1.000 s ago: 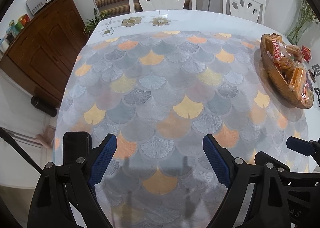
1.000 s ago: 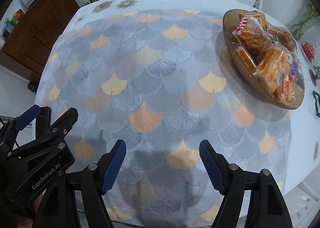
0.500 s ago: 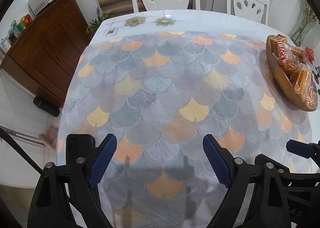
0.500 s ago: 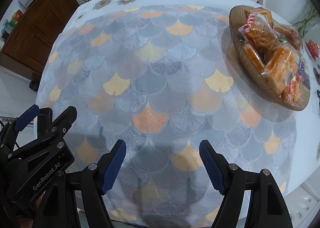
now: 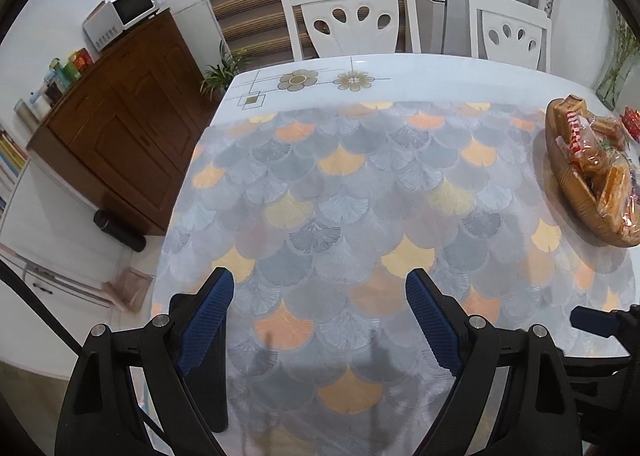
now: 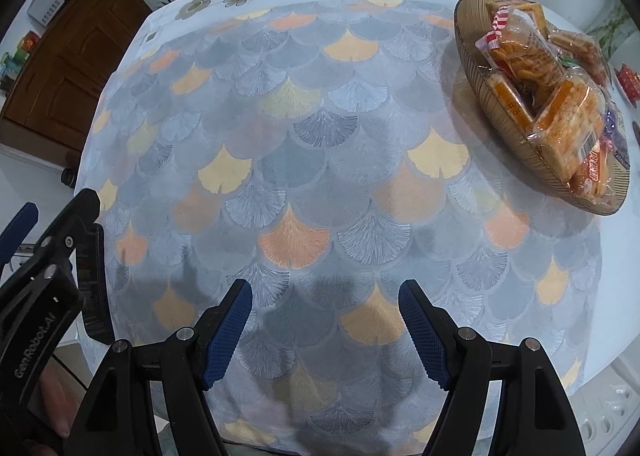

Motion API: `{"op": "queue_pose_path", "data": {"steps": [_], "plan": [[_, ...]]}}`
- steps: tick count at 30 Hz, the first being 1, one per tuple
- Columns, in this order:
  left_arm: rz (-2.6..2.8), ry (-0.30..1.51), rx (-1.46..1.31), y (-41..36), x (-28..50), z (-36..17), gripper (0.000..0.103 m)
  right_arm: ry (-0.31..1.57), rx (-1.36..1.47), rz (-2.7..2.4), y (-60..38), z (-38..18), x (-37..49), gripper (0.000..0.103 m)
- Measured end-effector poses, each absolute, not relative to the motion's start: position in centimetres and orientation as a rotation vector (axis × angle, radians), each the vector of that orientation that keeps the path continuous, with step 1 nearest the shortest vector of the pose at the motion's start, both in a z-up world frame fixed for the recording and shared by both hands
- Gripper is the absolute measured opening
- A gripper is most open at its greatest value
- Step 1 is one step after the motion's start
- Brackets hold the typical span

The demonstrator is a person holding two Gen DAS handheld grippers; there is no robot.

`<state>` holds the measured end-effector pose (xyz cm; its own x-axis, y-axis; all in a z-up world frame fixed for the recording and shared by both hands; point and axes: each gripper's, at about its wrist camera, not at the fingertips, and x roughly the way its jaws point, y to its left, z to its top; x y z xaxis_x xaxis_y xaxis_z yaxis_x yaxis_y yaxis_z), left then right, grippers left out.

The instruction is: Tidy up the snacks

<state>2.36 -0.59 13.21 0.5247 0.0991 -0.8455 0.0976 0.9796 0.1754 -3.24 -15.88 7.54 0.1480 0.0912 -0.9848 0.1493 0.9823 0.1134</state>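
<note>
Snacks (image 6: 556,96) fill basket (image 6: 500,112) well apart from empty right tool (image 6: 325,298).

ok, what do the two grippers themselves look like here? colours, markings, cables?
Both match: left gripper and right gripper have black plastic arms with silver pivot bolts and blue textured pads. In the right wrist view, the left gripper's body carries white "GenRobot.AI" lettering. A thin black cable runs below the left gripper.
</note>
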Motion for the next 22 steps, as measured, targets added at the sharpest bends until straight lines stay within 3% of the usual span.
{"op": "queue_pose_path", "data": {"steps": [22], "plan": [[0.015,0.993,0.216,-0.77,2.23,13.24,0.087,1.421,0.191,-0.041,-16.13,7.26,-2.89,0.074]]}}
